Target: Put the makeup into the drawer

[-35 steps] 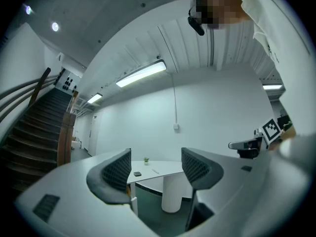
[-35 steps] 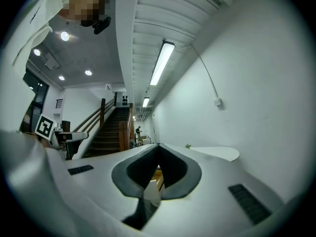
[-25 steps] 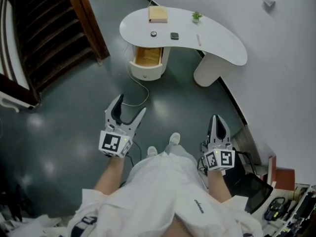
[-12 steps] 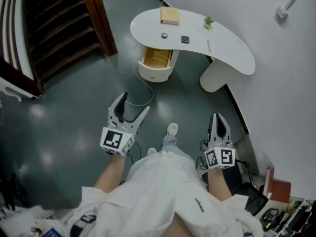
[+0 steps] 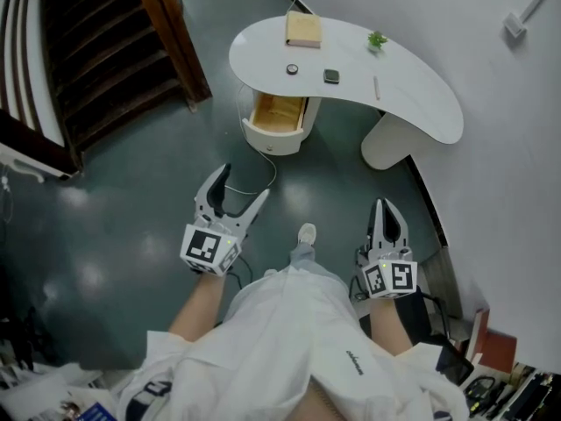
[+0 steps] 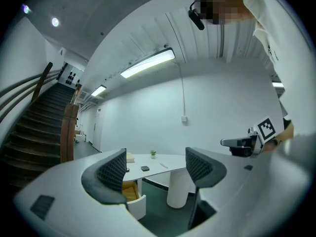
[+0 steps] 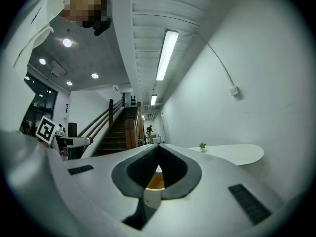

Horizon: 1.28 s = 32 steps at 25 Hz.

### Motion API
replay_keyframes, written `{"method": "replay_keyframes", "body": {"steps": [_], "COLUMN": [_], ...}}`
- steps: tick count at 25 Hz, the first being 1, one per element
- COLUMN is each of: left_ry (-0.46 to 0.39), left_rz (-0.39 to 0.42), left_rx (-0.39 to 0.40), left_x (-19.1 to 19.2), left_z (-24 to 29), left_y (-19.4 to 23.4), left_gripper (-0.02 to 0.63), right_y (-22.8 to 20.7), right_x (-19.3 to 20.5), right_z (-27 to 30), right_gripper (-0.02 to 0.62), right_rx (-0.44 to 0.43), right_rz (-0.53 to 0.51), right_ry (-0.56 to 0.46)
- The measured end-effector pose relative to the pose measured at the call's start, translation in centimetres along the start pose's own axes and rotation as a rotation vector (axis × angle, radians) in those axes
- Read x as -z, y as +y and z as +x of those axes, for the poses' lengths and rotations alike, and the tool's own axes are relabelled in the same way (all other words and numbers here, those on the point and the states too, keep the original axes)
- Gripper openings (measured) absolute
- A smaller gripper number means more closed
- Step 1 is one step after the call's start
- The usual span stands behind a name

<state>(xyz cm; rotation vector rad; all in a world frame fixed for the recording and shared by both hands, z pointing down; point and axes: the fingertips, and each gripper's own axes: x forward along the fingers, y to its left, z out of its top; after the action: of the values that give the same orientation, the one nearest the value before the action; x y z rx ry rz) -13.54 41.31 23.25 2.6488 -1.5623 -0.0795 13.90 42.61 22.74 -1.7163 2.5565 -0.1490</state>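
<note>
On the white curved table [image 5: 421,103] lie a small round makeup item [image 5: 292,68], a dark compact [image 5: 330,76] and a thin stick [image 5: 377,87]. Under the table's left end, the drawer [image 5: 279,112] stands pulled out with its wooden inside showing. My left gripper [image 5: 241,182] is open and empty, well short of the table above the floor. My right gripper [image 5: 387,205] is shut on nothing. In the left gripper view the compact [image 6: 144,168] and drawer [image 6: 129,191] show between the open jaws. The right gripper view shows the drawer [image 7: 155,180] behind the closed fingertips.
A tan box [image 5: 302,29] and a small potted plant [image 5: 377,39] sit at the table's far side. A wooden staircase [image 5: 96,60] rises at the left. A cable [image 5: 263,178] lies on the dark floor near the drawer. Clutter sits at the lower right [image 5: 491,358].
The person has stepped forward, so the table and drawer sit a little nearer and further right in the head view. Both grippers keep their states.
</note>
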Motion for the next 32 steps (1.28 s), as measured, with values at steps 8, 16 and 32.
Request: {"method": "replay_keyframes", "body": {"steps": [8,16,32], "left_ry": [0.04,0.064,0.094], "left_rz": [-0.002,0.004,-0.009], "left_rx": [-0.028,-0.081,-0.114], "left_x": [0.7,0.6,1.3], "left_z": [9.2,17.0,25.1], "left_y": [1.9,3.5,4.4], "left_gripper": [0.362,0.36,0.36], "right_y": [-5.6,-9.8,-14.1], "right_x": [-0.3,-0.1,0.7], "right_z": [8.0,15.8,23.0], "right_gripper": [0.017,0.017,0.017], "right_rx": [-0.038,-0.116,-0.198], "right_rz": [0.013,0.035,0.052], "right_ry": [0.016,0.051,0.08]}}
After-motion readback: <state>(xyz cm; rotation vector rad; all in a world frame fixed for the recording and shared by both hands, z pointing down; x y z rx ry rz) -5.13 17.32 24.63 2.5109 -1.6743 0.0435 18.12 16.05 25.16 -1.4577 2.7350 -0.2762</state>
